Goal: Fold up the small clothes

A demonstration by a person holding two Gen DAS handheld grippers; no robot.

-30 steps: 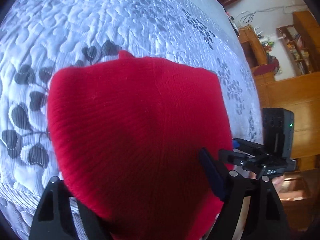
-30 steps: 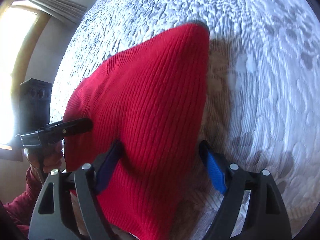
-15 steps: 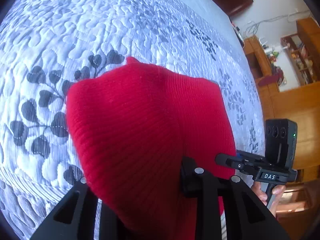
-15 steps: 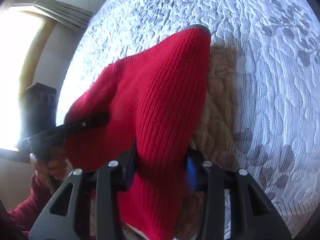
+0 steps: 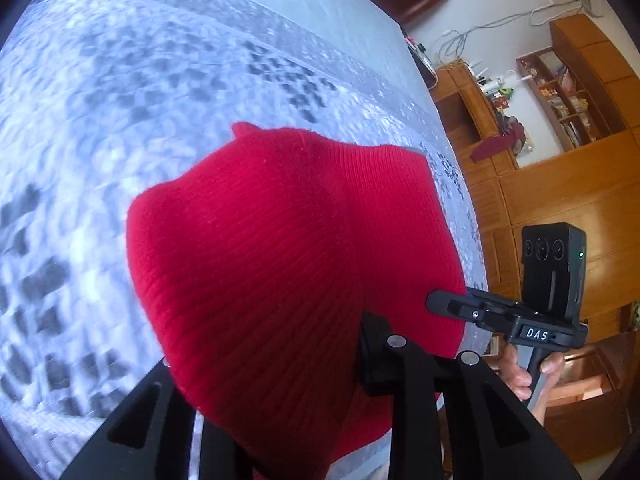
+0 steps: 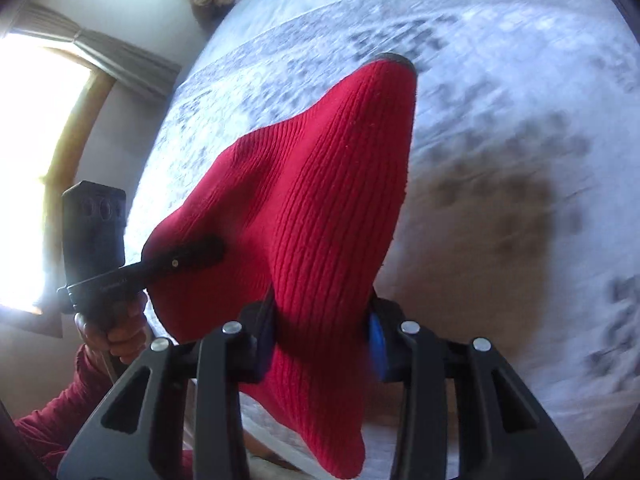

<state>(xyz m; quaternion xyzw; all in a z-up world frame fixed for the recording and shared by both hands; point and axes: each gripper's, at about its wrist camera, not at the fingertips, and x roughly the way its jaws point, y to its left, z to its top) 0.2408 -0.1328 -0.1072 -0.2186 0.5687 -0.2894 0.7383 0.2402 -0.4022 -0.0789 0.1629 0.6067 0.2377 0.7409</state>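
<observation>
A red ribbed knit garment (image 5: 280, 260) hangs lifted above the quilted bedspread (image 5: 120, 100). My left gripper (image 5: 280, 364) is shut on its near edge, and the cloth drapes over and hides the left finger. In the right wrist view the same red garment (image 6: 320, 200) is bunched between the blue pads of my right gripper (image 6: 320, 332), which is shut on it. The right gripper (image 5: 452, 304) bites the garment's right edge in the left wrist view. The left gripper (image 6: 192, 256) bites the left corner in the right wrist view. The far grey-trimmed end (image 6: 394, 58) points away over the bed.
The grey leaf-patterned bedspread (image 6: 520, 100) fills both views, with the garment's shadow (image 6: 480, 216) on it. Wooden shelves and cabinets (image 5: 560, 128) stand beyond the bed's right edge. A bright window (image 6: 36, 168) is at the left. A hand (image 6: 112, 332) in a red sleeve holds the left gripper.
Both grippers went from open around the garment's near edge to shut on it. They then rose and carried it up off the bedspread, which now looks farther away and blurred.
</observation>
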